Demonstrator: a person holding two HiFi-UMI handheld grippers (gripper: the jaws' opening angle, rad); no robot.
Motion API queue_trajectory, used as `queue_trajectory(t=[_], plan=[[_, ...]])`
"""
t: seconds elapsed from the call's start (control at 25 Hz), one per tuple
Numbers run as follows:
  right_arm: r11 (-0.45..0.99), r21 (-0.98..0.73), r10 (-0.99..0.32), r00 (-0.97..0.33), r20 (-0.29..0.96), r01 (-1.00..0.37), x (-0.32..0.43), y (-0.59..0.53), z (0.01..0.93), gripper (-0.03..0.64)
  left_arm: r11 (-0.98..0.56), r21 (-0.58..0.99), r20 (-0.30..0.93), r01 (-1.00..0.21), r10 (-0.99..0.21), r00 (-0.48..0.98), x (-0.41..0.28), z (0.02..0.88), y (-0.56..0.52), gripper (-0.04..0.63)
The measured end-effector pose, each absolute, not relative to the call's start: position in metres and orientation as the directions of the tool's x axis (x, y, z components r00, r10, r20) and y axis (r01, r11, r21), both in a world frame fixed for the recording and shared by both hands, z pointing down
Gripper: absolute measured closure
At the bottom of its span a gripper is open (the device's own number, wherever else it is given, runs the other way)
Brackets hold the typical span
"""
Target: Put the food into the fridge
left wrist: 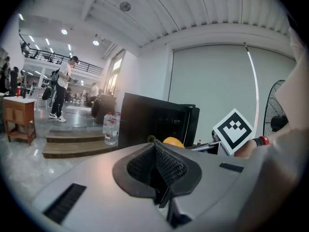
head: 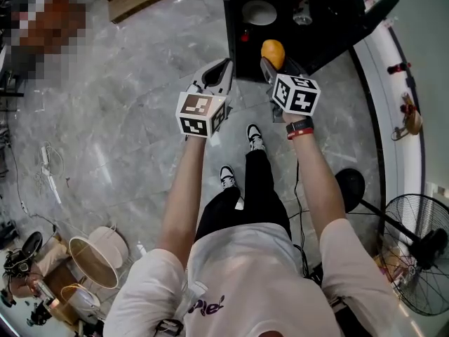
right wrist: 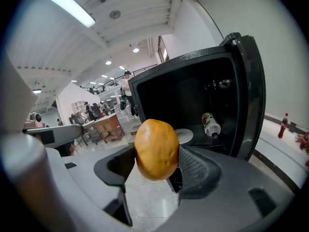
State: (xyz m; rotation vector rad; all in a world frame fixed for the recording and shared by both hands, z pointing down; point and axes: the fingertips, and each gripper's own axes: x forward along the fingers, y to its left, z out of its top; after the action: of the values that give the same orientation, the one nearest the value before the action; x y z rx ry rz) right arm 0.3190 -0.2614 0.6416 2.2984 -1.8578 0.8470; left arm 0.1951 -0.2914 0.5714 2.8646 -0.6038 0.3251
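Observation:
A yellow-orange fruit (right wrist: 156, 149) is clamped between the pads of my right gripper (right wrist: 155, 164), which is shut on it. It hangs just in front of the open black fridge (right wrist: 193, 91), and in the head view the fruit (head: 272, 53) sits at the fridge's (head: 330, 27) front edge. Inside the fridge lie a white plate (right wrist: 183, 136) and a tipped bottle (right wrist: 210, 124). My left gripper (left wrist: 157, 170) is shut with nothing in it, held left of the right gripper (head: 275, 64). From the left gripper view the fruit (left wrist: 173, 141) peeks over the jaws.
The fridge door (right wrist: 248, 91) stands open at the right. A floor fan (head: 414, 251) is at the lower right and buckets (head: 95, 258) at the lower left. A red bottle (right wrist: 282, 125) stands on the floor by the wall. Wooden steps (left wrist: 72, 144) carry a water bottle (left wrist: 111, 128).

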Motion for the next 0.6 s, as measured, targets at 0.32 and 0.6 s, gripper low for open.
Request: queue_trajectory(t=[0.32,0.6], plan=[[-0.266,-0.268,-0.879,0.119,0.462,-0.926,0.339,-0.307,0.673,0.321,-0.909,0.134,0.252,-0.395,-0.354,0.901,0.222,0.594,-0.327,0.577],[-0.277,-0.254,-0.873,0.133,0.469,-0.927,0.363,-0.341,0.7,0.321,-0.905,0.138,0.257,-0.401,-0.358,0.898,0.235,0.614,-0.355,0.577]])
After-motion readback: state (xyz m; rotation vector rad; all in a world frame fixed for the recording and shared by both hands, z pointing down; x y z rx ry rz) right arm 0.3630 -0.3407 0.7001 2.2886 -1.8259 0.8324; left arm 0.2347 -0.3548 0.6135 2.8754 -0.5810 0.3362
